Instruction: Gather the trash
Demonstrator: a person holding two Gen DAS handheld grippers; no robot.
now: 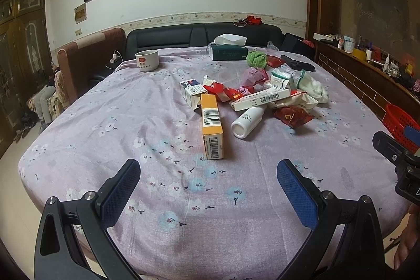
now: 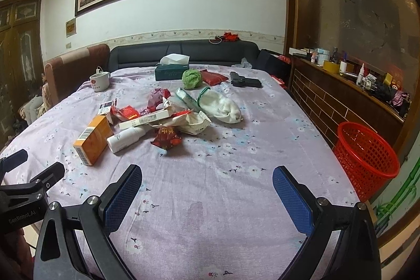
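Note:
A pile of trash lies mid-table on the purple floral cloth [image 1: 162,183]: an orange box [image 1: 211,127], a white bottle [image 1: 246,122], a long white barcode box [image 1: 260,99], a dark red packet [image 1: 292,117], red wrappers and crumpled paper. In the right wrist view the orange box [image 2: 93,139], bottle [image 2: 124,138] and red packet [image 2: 166,138] lie ahead to the left. A red mesh basket [image 2: 367,159] stands beside the table at right. My left gripper [image 1: 208,169] is open and empty, short of the orange box. My right gripper [image 2: 207,176] is open and empty over bare cloth.
At the table's far side are a white mug [image 1: 147,60], a green tissue box [image 1: 229,51], a green cloth ball [image 2: 191,79], a white sock [image 2: 223,104] and a black object [image 2: 245,82]. A sofa stands behind; a cluttered wooden ledge [image 2: 354,85] runs along the right.

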